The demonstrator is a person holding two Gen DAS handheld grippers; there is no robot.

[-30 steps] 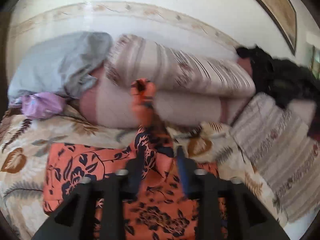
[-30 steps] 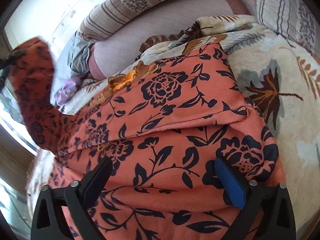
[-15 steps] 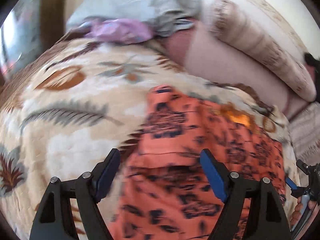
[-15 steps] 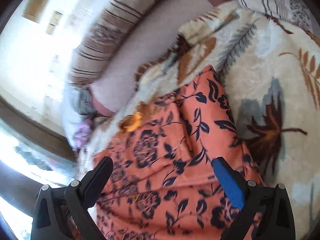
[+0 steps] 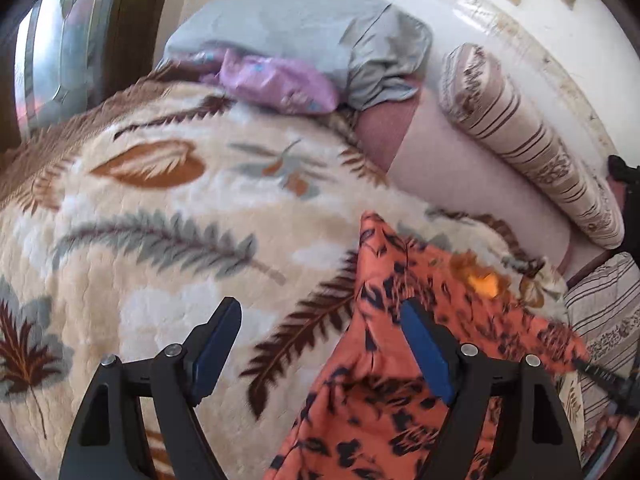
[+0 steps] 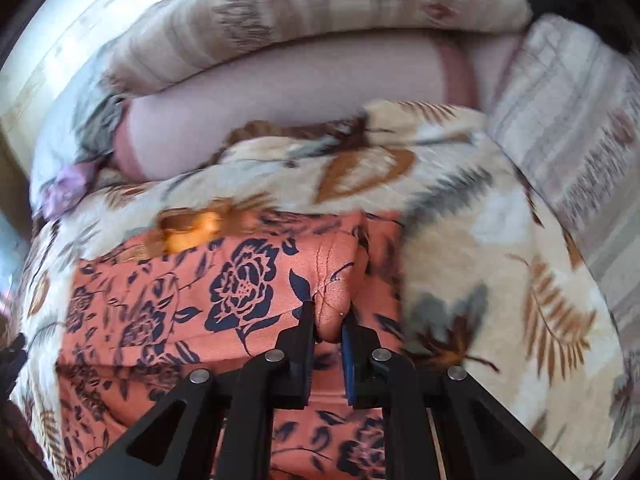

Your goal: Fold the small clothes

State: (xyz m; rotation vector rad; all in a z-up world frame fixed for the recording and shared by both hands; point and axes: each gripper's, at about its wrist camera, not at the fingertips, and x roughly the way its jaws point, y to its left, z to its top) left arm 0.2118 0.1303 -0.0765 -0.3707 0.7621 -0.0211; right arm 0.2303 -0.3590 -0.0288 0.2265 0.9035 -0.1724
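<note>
An orange garment with a dark navy flower print [image 5: 384,392] lies on the leaf-patterned blanket [image 5: 168,240]. In the left wrist view my left gripper [image 5: 320,344] is open and empty, its right finger over the garment's left edge and its left finger over bare blanket. In the right wrist view my right gripper [image 6: 329,336] is shut on a pinched fold of the orange garment [image 6: 240,280] near its right edge. An orange-yellow trim [image 6: 192,224] shows at the garment's far edge.
Striped bolster pillows [image 5: 528,148] and a pink cushion [image 5: 460,176] lie along the wall behind. A grey pillow [image 5: 304,28] and a purple cloth [image 5: 276,80] sit at the far left. A striped pillow [image 6: 572,128] lies to the right.
My left gripper let go of the garment, opened, and swung left over the blanket. My right gripper, open a second ago, has closed on a fold of the garment.
</note>
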